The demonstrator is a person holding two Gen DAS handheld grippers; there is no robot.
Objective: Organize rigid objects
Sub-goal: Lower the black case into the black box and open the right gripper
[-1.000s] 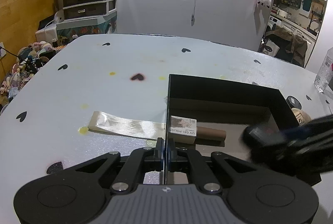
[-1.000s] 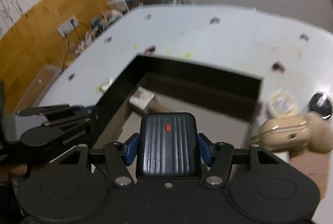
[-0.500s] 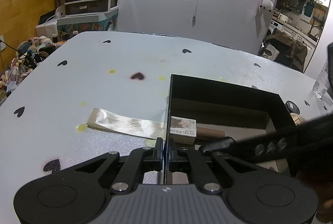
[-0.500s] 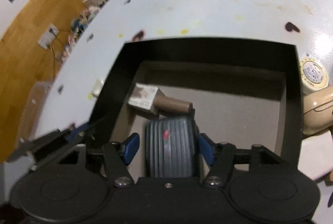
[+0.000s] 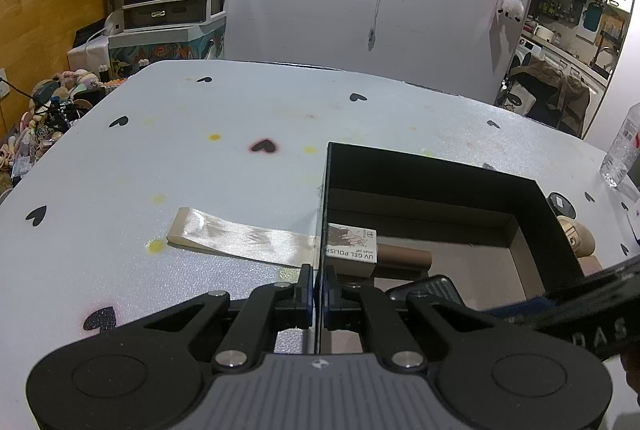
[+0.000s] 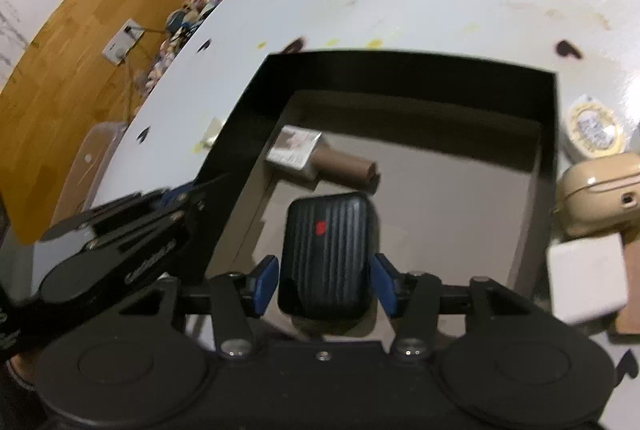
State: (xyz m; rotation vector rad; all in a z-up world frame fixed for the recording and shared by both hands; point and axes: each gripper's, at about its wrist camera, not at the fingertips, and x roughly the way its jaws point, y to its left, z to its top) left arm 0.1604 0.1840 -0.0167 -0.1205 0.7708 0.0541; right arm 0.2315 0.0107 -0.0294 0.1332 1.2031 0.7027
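An open black box (image 5: 440, 170) stands on the white table (image 5: 200, 170). My left gripper (image 5: 319, 286) is shut on the box's left wall (image 6: 236, 158) and shows in the right wrist view at the left (image 6: 188, 198). Inside lie a white gel polish carton (image 5: 352, 244) and a brown tube (image 6: 344, 166). A black ribbed case with a red dot (image 6: 328, 250) rests on the box floor (image 6: 440, 210). My right gripper (image 6: 325, 284) hovers over the case's near end. Its jaws are closing, and the blue pads (image 6: 266, 284) look just clear of the case.
A shiny ribbon strip (image 5: 240, 236) lies on the table left of the box. Right of the box sit a round tin (image 6: 596, 128), a beige earbud case (image 6: 596, 190) and a white block (image 6: 588, 278). A water bottle (image 5: 622, 150) stands at the far right edge.
My right gripper carried the black case down into the box, spread its jaws and let it go. The case now lies on the floor. My left gripper has stayed put.
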